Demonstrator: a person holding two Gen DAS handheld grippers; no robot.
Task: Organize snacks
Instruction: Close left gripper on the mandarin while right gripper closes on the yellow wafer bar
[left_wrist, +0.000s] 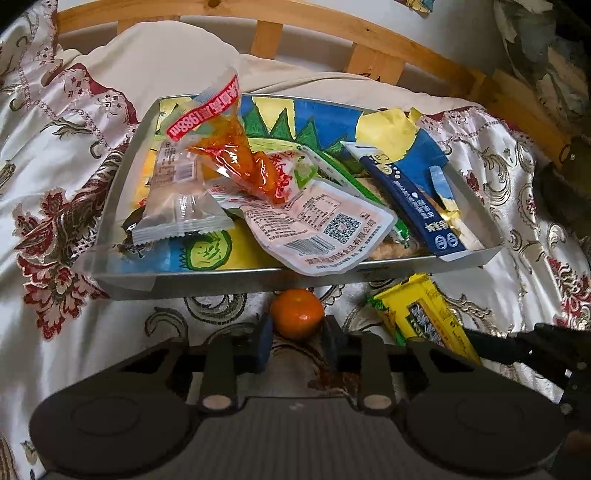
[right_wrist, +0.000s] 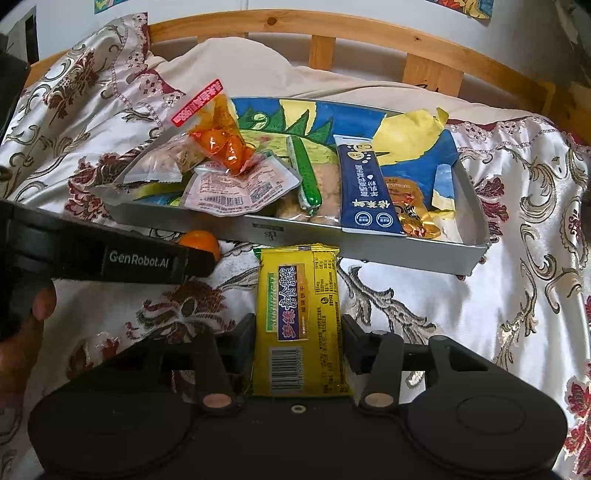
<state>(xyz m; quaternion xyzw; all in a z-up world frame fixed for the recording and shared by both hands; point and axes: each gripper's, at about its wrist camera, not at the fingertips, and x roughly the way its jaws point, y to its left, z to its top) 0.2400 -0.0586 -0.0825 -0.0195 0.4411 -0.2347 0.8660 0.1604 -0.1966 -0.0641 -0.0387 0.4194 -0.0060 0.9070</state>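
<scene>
Left wrist view: my left gripper (left_wrist: 297, 338) jaws clamp the orange (left_wrist: 297, 313). Right wrist view alone shows my right gripper (right_wrist: 299, 339) jaws bracketing the yellow packet (right_wrist: 299, 321), contact unclear.

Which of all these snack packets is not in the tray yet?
The yellow packet. It lies on the bedspread in front of the tray, between the right gripper's fingers; the other packets are inside the tray.

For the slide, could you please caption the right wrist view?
Right hand-held gripper straddles yellow snack pack before the snack-filled tray.
</scene>
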